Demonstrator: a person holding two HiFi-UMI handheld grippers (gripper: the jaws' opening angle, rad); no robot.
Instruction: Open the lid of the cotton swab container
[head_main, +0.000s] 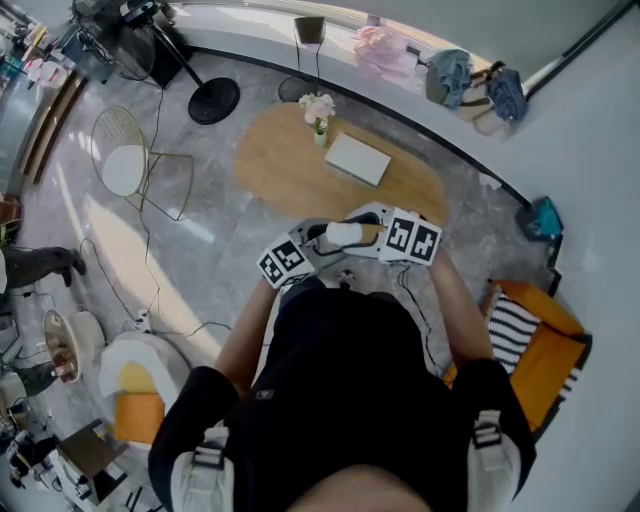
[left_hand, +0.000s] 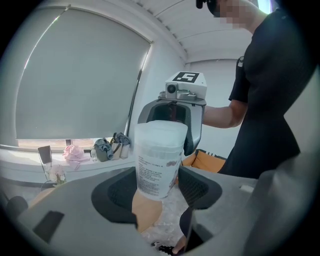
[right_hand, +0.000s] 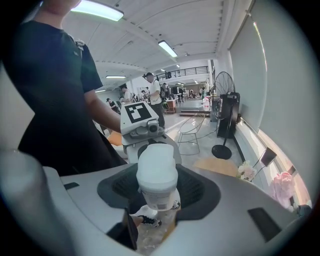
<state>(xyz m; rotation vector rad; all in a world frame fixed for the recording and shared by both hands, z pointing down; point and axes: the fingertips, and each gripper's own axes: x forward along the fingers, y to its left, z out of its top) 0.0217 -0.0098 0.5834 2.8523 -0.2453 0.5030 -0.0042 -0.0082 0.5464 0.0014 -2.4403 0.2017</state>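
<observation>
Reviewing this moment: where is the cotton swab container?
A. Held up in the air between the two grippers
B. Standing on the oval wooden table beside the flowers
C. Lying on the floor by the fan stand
A: the cotton swab container is off the wooden table, in front of the person. The right gripper is shut on it, and the left gripper has its jaws open around it.

Oval table (head_main: 280, 165) w/ flowers (head_main: 318, 108), maybe laptop (head_main: 357, 158)
</observation>
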